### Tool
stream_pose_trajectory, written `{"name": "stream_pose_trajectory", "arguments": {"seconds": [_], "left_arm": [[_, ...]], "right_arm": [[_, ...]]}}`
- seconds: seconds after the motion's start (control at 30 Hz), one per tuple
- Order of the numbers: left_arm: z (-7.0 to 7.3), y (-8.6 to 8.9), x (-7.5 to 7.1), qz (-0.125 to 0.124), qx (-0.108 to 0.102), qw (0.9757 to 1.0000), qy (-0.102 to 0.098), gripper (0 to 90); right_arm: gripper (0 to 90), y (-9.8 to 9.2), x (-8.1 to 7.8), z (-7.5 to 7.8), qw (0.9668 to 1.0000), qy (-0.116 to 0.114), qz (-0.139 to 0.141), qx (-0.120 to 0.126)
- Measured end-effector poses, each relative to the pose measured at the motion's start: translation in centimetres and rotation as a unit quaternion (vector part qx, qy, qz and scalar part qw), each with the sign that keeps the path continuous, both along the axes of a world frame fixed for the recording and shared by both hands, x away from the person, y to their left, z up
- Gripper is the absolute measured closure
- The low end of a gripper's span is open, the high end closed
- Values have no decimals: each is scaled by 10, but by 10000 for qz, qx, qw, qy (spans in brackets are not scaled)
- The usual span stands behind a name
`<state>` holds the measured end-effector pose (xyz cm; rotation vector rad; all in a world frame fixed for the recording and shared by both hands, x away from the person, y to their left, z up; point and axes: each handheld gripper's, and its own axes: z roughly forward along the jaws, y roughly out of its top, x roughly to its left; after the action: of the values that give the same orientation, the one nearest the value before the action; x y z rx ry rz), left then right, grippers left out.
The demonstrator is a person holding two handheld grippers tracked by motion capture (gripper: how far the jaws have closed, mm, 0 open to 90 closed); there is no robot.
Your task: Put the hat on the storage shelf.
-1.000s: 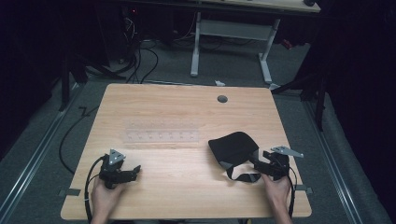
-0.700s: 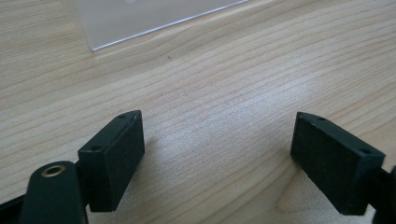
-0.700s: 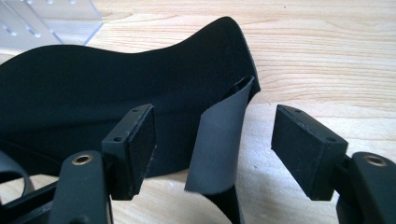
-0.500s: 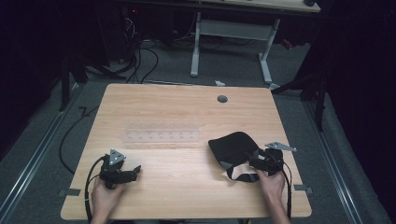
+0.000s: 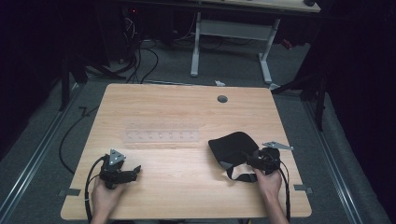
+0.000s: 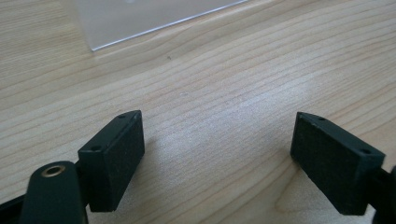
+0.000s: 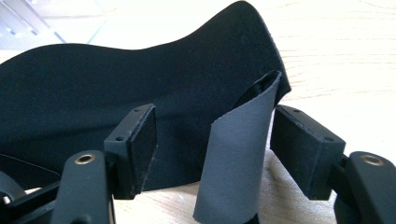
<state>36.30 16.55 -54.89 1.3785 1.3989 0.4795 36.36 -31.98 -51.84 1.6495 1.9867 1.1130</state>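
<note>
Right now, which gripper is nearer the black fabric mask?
Right. The right gripper is at the black fabric mask, its strap between the open fingers. The left gripper sits far across the table.

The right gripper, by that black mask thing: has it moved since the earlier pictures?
Yes. The right gripper has slid left from the table's right edge toward the black eye mask; its jaws have just been closing, the mask's strap between them.

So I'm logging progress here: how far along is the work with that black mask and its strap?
Early. Nothing looks finished: the black mask lies flat on the table. In hand: the right claw has its jaws around the grey strap, just starting to close, pads not yet pressing. The left claw rests open over bare wood. Gripping and moving the mask remain.
</note>
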Motion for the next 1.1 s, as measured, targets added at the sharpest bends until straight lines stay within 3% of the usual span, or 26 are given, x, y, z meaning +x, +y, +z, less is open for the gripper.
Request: {"name": "stream_pose_trajectory", "arguments": {"seconds": [0.53,0.67,0.77,1.1], "left_arm": [[0,0,0,-3,0,10000,8,180],[0,0,0,-3,-1,10000,7,179],[0,0,0,-3,1,10000,9,180],[0,0,0,1,1,10000,2,179]], "right_arm": [[434,3,4,-4,9998,-19,73,172],[508,3,3,-4,9998,-61,116,152],[614,5,1,-3,9997,-186,145,14],[792,1,-4,4,9982,-290,456,270]]}}
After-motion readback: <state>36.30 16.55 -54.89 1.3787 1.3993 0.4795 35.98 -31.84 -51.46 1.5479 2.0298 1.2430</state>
